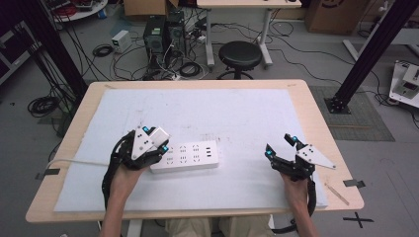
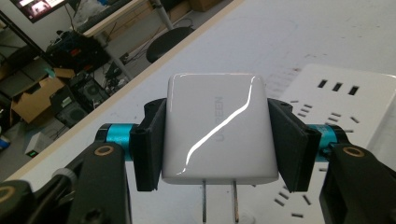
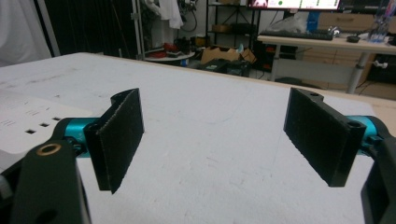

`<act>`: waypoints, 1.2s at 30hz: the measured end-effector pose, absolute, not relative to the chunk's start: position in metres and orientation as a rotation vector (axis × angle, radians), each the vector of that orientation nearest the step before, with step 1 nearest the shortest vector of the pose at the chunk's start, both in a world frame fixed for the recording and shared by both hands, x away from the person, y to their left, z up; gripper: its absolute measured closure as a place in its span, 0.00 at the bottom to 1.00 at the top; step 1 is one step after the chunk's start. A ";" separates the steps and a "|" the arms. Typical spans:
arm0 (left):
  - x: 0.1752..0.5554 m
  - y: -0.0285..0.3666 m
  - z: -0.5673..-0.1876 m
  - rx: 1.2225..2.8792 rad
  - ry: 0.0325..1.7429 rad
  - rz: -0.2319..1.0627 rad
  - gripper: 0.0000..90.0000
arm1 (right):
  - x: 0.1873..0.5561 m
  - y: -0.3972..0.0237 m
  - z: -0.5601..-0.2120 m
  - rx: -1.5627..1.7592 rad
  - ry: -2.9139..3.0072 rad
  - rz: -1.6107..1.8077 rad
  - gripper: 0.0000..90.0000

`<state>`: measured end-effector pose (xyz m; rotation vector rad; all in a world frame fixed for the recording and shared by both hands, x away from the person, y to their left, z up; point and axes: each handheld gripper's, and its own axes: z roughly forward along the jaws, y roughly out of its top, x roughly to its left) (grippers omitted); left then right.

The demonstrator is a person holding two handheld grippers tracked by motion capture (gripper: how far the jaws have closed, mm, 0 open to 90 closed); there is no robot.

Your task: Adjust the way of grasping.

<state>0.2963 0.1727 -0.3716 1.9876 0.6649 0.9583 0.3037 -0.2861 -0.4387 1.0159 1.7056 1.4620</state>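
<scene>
Two black fingers (image 2: 149,144) of the left gripper (image 2: 217,140) clench a white charger (image 2: 217,130), prongs down, above the power strip's (image 1: 190,157) left end on the table (image 1: 306,98). Line the prongs squarely over one socket before lowering. The right gripper (image 1: 281,145) rests released, well apart.

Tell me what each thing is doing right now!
White glossy plastic charger plug: clamped, prongs pointing down, not plugged in.
Left gripper: shut on the plug.
Right gripper: open, holding nothing.
Long white plastic power strip: flat on the table, sockets free.
</scene>
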 end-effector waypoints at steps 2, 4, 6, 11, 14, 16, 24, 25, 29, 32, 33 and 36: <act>0.293 0.169 -0.373 1.982 0.653 0.966 0.47 | 0.304 -0.285 -0.439 1.032 1.716 1.457 0.23; 0.285 0.162 -0.376 1.976 0.622 0.983 0.47 | 0.310 -0.286 -0.437 1.074 1.799 1.460 0.23; 0.282 0.159 -0.377 1.972 0.615 0.989 0.47 | 0.311 -0.286 -0.437 1.082 1.828 1.473 0.23; 0.269 0.148 -0.379 1.973 0.544 1.042 0.47 | 0.314 -0.284 -0.433 1.105 1.924 1.640 0.23; 0.264 0.141 -0.381 1.963 0.510 1.064 0.47 | 0.315 -0.277 -0.425 1.084 1.962 1.709 0.23; 0.261 0.137 -0.382 1.968 0.482 1.078 0.47 | 0.317 -0.269 -0.417 1.066 2.006 1.746 0.23; 0.253 0.127 -0.386 1.944 0.423 1.124 0.47 | 0.324 -0.235 -0.386 0.959 2.124 1.840 0.23; 0.253 0.127 -0.386 1.944 0.423 1.124 0.47 | 0.324 -0.235 -0.386 0.959 2.124 1.840 0.23; 0.246 0.118 -0.387 1.929 0.356 1.168 0.47 | 0.331 -0.212 -0.379 0.934 2.266 1.940 0.23; 0.243 0.113 -0.388 1.932 0.323 1.187 0.47 | 0.333 -0.198 -0.376 0.882 2.343 1.991 0.23; 0.243 0.111 -0.389 1.936 0.314 1.194 0.47 | 0.333 -0.193 -0.375 0.886 2.356 2.012 0.23; 0.241 0.105 -0.390 1.935 0.287 1.202 0.47 | 0.334 -0.186 -0.376 0.868 2.370 2.060 0.23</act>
